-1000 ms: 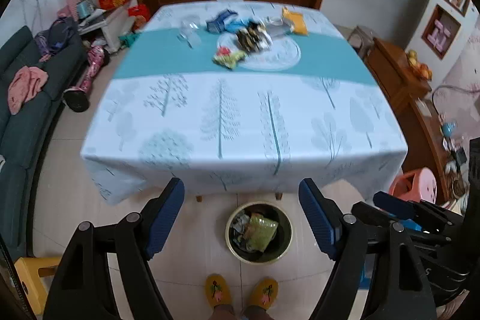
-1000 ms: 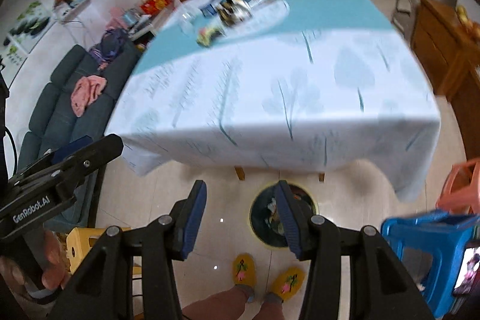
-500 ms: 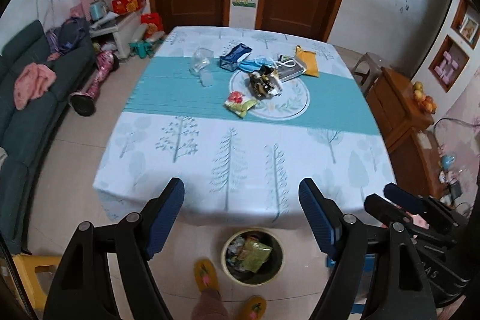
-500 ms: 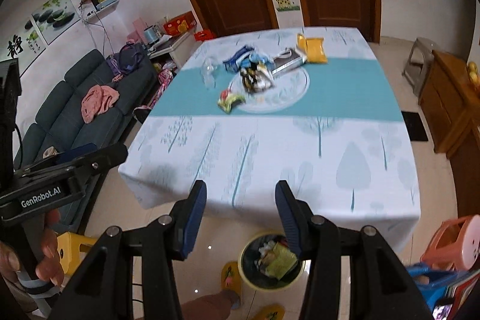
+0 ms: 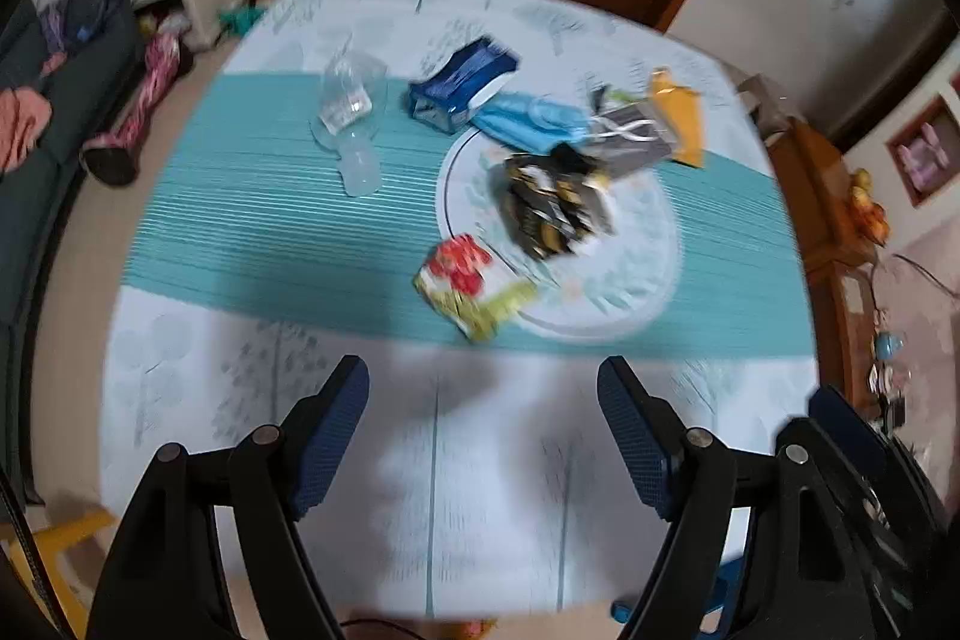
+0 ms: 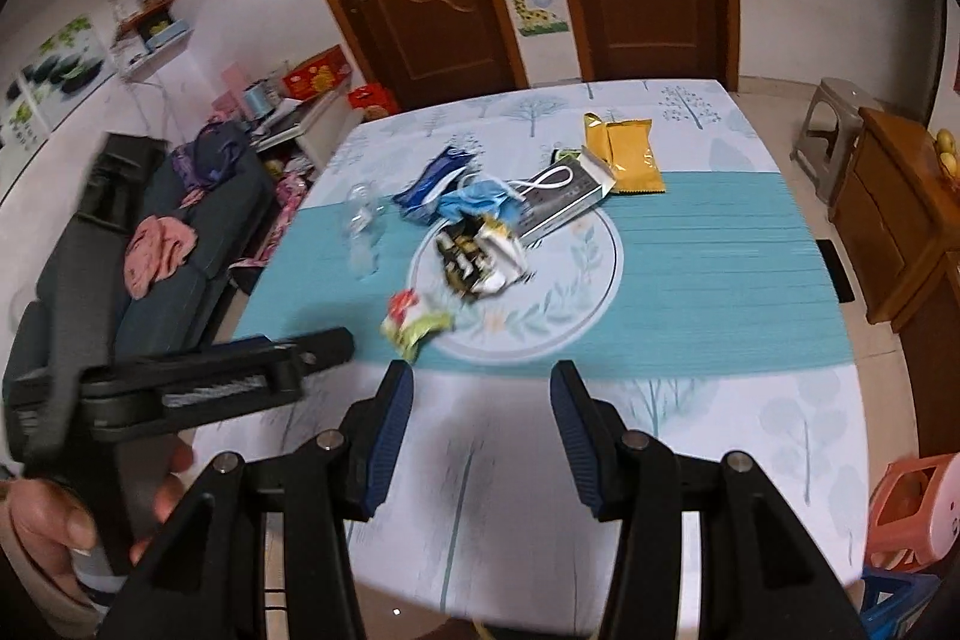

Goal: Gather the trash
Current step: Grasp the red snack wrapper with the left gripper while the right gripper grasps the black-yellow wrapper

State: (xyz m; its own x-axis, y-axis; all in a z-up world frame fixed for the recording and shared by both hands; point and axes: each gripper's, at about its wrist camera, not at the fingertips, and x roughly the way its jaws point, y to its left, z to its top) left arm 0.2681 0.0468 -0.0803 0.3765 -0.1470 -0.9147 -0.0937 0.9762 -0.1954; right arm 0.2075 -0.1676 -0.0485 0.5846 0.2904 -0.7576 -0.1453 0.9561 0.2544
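Both grippers are hanging over the near edge of the table (image 6: 750,430) with nothing in them. The left gripper (image 5: 483,430) has its jaws spread wide; the right gripper (image 6: 482,436) is open too, just narrower. All the trash sits around the round plate print (image 6: 576,304) mid-table: a black wrapper (image 5: 552,208) on it, a red and green packet (image 5: 468,286) at its near-left rim, a blue mask (image 5: 528,121) and blue pouch (image 5: 459,85) behind it, and a yellow bag (image 6: 624,151) further back.
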